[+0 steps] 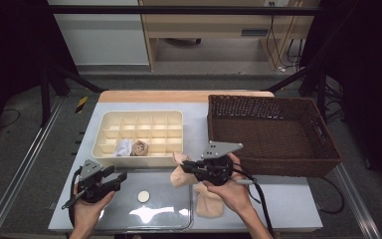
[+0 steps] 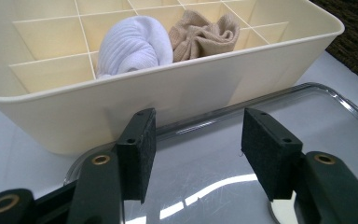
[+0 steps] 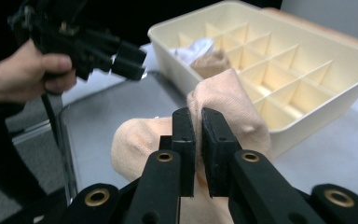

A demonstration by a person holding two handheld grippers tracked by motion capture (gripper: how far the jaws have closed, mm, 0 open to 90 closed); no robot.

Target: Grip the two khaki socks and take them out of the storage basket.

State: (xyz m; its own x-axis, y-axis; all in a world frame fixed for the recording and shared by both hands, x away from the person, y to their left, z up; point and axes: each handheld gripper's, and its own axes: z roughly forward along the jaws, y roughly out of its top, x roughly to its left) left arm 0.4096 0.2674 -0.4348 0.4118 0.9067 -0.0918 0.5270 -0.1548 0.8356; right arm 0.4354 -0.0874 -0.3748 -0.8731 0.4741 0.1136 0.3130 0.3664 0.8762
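The sock (image 1: 195, 185) is peach in colour and lies on the table (image 1: 288, 199) in the high view, between the metal tray (image 1: 164, 209) and the front wall of the wicker basket (image 1: 273, 132). Its upper part is lifted and pinched by the right gripper (image 1: 188, 167), whose jaws are almost closed on the cloth. The left gripper (image 1: 115, 177) is above the left part of the tray, with its jaws apart and nothing between them. A small white disc (image 1: 143, 196) lies on the tray. Behind the tray is the cream box (image 1: 139, 134) with many compartments; a white sock (image 1: 124, 147) and a tan sock (image 1: 140, 148) sit in two neighbouring compartments of the front row.

In the left gripper view, the left gripper (image 2: 196, 154) has wide open, empty jaws above the tray (image 2: 307, 121), pointing to the wall of the box (image 2: 168, 93). The white sock (image 2: 135, 46) and the tan sock (image 2: 205, 32) are just behind this wall, touching.

In the right gripper view, the right gripper (image 3: 198, 140) grips a fold of the sock (image 3: 228, 102) between its pads, just beside the box (image 3: 307, 93). The left gripper (image 3: 126, 58) is farther off, open.
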